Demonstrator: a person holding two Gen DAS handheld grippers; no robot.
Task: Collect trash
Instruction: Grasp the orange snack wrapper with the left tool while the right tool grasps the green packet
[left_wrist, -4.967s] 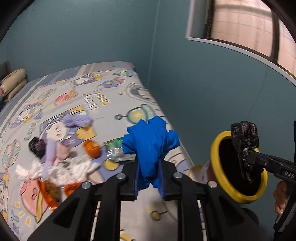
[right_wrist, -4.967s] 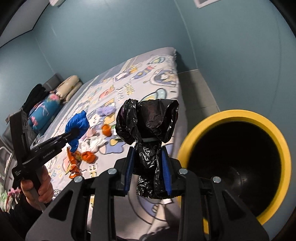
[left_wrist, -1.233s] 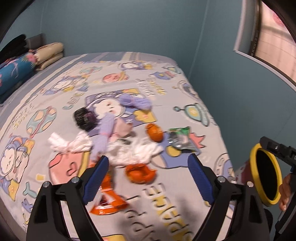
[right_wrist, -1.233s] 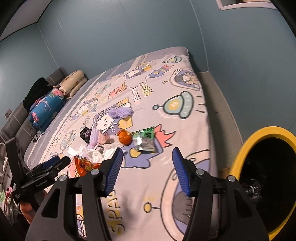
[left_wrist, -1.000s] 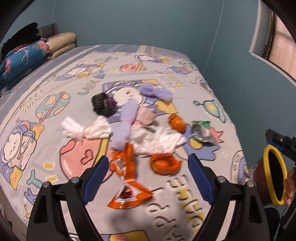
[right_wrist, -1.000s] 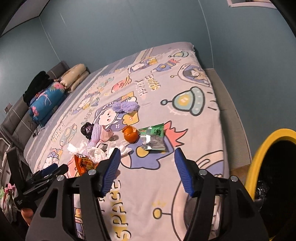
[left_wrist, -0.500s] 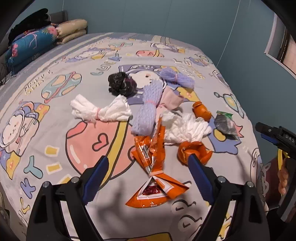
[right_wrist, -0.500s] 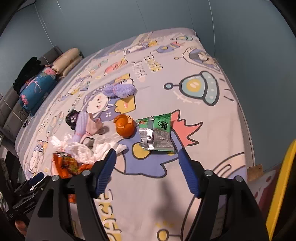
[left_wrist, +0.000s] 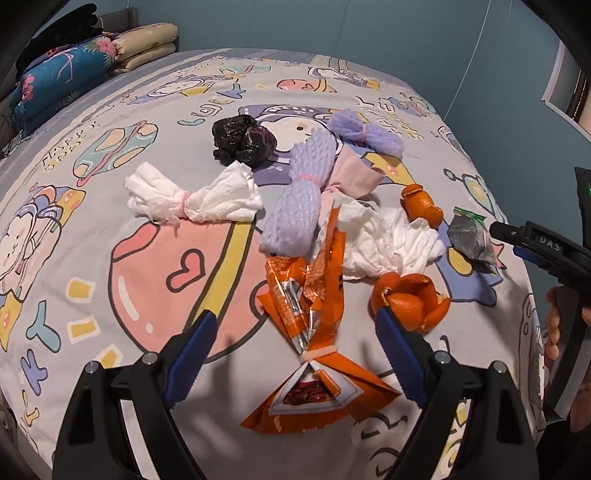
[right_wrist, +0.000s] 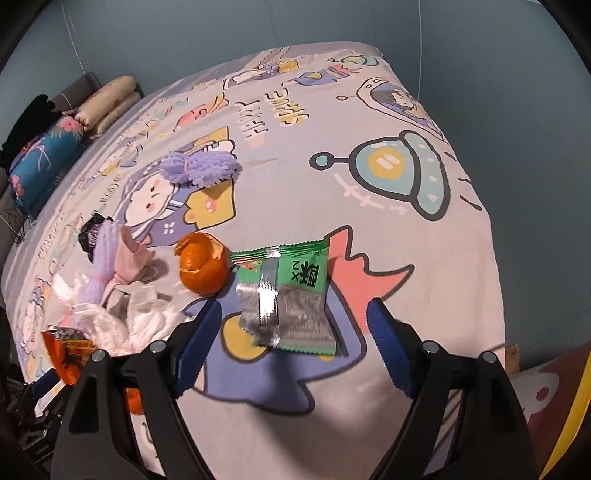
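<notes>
My left gripper (left_wrist: 295, 328) is open and empty, low over an orange snack wrapper (left_wrist: 314, 332) on the bed, which lies between its fingers. Orange peel (left_wrist: 410, 302) lies by its right finger. My right gripper (right_wrist: 293, 325) is open and empty over a green and silver wrapper (right_wrist: 288, 295). An orange peel (right_wrist: 203, 264) lies left of that wrapper. White tissues (left_wrist: 192, 195), purple foam nets (left_wrist: 299, 199) and a black bag (left_wrist: 243, 142) lie farther back. The right gripper also shows at the left wrist view's right edge (left_wrist: 532, 240).
The trash lies on a cartoon-print bedsheet (left_wrist: 110, 258). Pillows (left_wrist: 74, 66) are at the head of the bed. A yellow bin rim (right_wrist: 576, 424) shows at the lower right, beside the bed. Blue walls surround the bed.
Both grippers let go of the blue and black bags at the yellow bin, then swung back over the bed. In the last second both moved lower and closer to the wrappers.
</notes>
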